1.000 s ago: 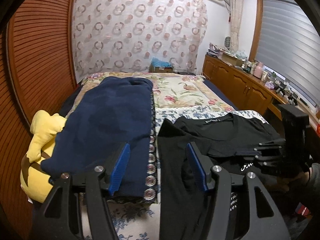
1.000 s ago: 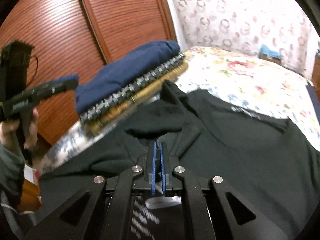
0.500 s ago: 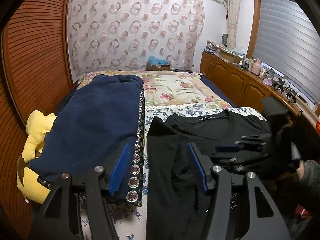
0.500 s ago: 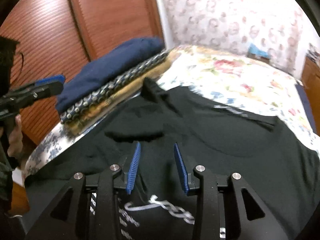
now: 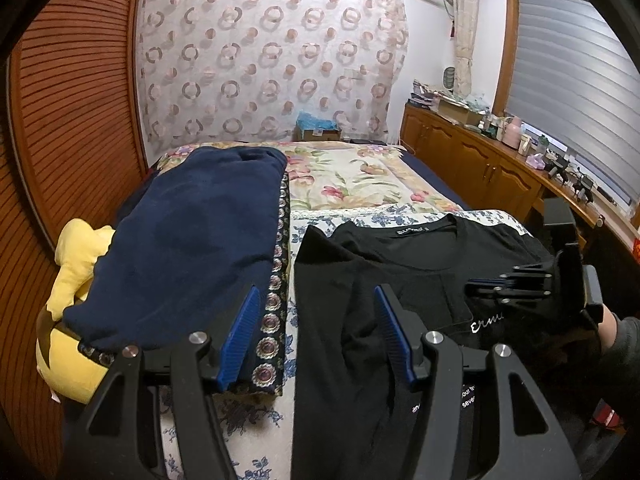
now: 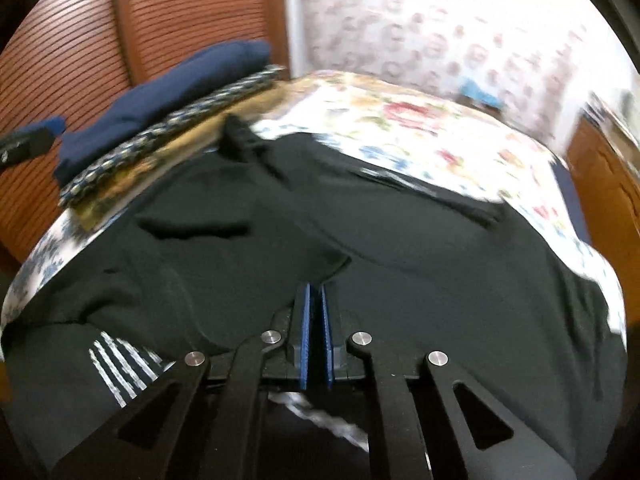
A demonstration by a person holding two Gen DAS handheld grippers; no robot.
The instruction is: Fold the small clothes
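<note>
A: Left wrist view. Where does the black T-shirt (image 5: 400,280) lie relative to the left gripper (image 5: 316,340)?

B: It lies spread on the bed (image 5: 360,176), ahead of and to the right of the gripper, collar at the far end and hem toward the camera. Its long axis runs away from the viewer. One blue pad hangs over the shirt's left edge, the other over the folded navy garment (image 5: 192,240) beside it.

A: State of that gripper?

B: Jaws stand moderately apart, with nothing between them.

A: And the right gripper (image 5: 480,285) in this view?

B: It enters from the right, level with the shirt's chest, just above the white lettering. Its fingers appear drawn together; whether cloth is between them cannot be told here.

A: Right wrist view. What does it add?

B: The right gripper (image 6: 315,320) has its blue pads nearly touching, having just closed. A raised fold of the black T-shirt (image 6: 440,264) meets their tips, so they seem to pinch the cloth near the shirt's middle; the picture is blurred.

A: Which hand is nearer the work?

B: The right, already on the shirt. A fold across the long axis would likely carry that pinch toward the navy garment (image 6: 160,92), on the left.
</note>
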